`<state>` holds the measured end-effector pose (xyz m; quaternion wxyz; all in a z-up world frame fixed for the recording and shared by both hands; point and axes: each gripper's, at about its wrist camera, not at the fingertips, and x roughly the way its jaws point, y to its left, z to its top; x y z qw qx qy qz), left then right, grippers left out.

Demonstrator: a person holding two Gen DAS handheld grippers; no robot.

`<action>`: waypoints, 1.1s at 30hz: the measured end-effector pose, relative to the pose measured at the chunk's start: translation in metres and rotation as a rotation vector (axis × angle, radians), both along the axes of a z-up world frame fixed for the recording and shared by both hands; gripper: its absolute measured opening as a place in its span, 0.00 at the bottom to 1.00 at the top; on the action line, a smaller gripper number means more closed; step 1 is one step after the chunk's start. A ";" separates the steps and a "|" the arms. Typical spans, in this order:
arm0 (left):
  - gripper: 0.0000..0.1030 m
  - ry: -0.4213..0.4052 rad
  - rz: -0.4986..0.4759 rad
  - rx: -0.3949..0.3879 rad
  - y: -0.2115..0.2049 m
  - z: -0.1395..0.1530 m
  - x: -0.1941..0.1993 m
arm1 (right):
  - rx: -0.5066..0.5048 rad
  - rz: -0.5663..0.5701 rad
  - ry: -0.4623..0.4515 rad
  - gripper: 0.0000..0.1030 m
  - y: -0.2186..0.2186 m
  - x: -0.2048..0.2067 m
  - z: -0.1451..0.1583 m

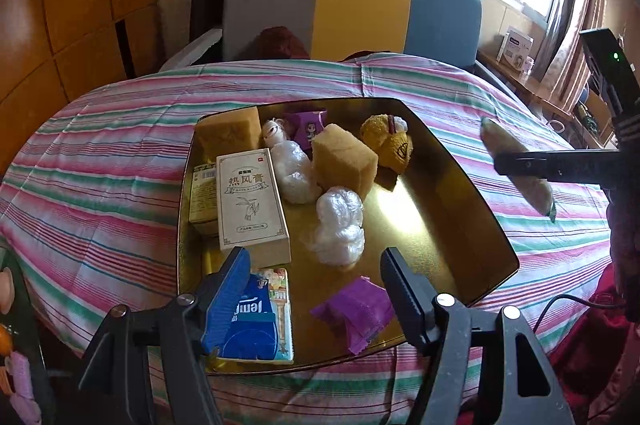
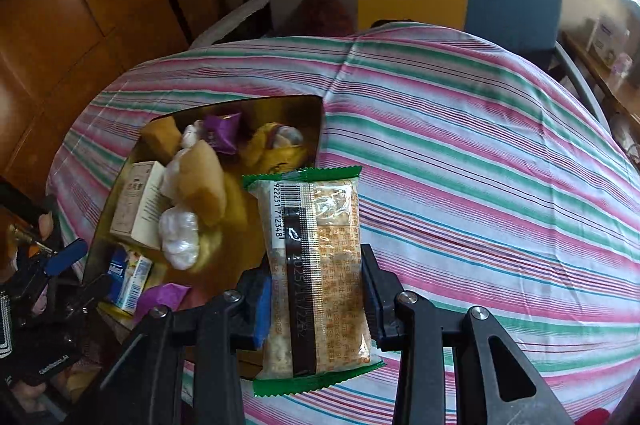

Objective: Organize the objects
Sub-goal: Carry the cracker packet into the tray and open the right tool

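Note:
A gold tray (image 1: 424, 221) lies on the striped cloth (image 1: 100, 165). It holds a white box (image 1: 250, 197), two tan sponges (image 1: 344, 161), clear plastic wads (image 1: 340, 225), a yellow plush toy (image 1: 388, 141), a blue tissue pack (image 1: 260, 317) and a purple packet (image 1: 352, 309). My left gripper (image 1: 315, 255) hovers open over the tray's near end, with nothing between its fingers. My right gripper (image 2: 316, 265) is shut on a green-edged snack packet (image 2: 320, 225), held in the air above the cloth just right of the tray. The left wrist view shows that packet (image 1: 536, 191) off the tray's right side.
A chair with a grey, yellow and blue back (image 1: 320, 1) stands behind the table. Wooden cabinets (image 1: 60, 5) are at the left. A shelf with a box (image 1: 516, 49) sits under the window at the right. A red sleeve (image 1: 592, 337) shows at the lower right.

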<state>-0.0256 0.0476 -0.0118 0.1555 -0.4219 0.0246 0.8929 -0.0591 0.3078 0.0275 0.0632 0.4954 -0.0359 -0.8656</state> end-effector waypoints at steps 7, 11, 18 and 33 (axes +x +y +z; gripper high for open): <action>0.66 -0.017 0.036 0.044 -0.022 -0.002 0.000 | 0.011 0.099 -0.068 0.37 -0.053 -0.021 -0.012; 0.66 -0.030 0.057 0.060 -0.032 -0.005 -0.001 | 0.038 0.125 -0.124 0.37 -0.076 -0.040 -0.032; 0.66 -0.022 0.086 0.036 -0.037 -0.004 -0.003 | 0.176 0.074 -0.180 0.37 -0.089 -0.083 -0.075; 0.67 0.001 0.129 -0.019 -0.036 -0.003 -0.004 | 0.171 0.025 -0.050 0.56 -0.077 -0.069 -0.064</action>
